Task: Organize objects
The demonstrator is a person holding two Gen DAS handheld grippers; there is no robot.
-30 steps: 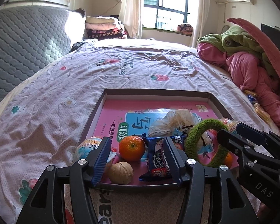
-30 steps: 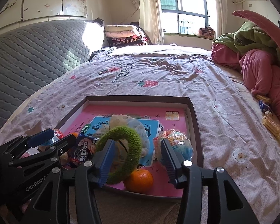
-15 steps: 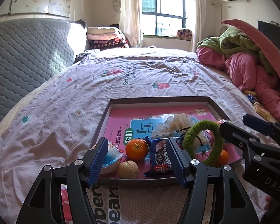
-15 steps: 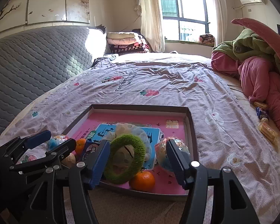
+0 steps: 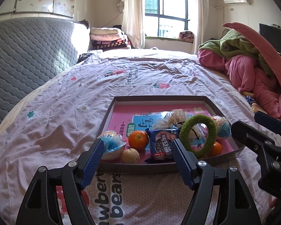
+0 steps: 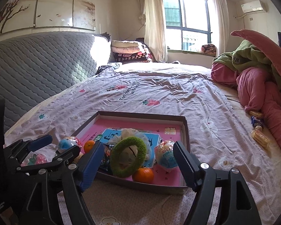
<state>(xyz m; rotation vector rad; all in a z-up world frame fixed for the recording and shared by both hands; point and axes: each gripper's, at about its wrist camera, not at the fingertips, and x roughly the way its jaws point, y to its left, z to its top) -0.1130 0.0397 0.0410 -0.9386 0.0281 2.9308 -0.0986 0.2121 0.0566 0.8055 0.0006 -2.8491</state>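
Left wrist view: left tool (image 5: 135, 152) open and empty, poised at the tray's (image 5: 223, 156) near edge on the bed (image 5: 65, 112); walnut (image 5: 130, 155) and orange (image 5: 138, 140) lie straight ahead between its fingers. Right tool (image 6: 138, 159), also open and empty, faces the green ring (image 6: 128, 157), which stands tilted near the tray's near edge, so the right is probably nearer to it.

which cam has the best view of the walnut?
Left wrist. The walnut sits unobstructed at the tray's near edge, below the orange. In the right wrist view only a sliver shows, behind the left gripper.
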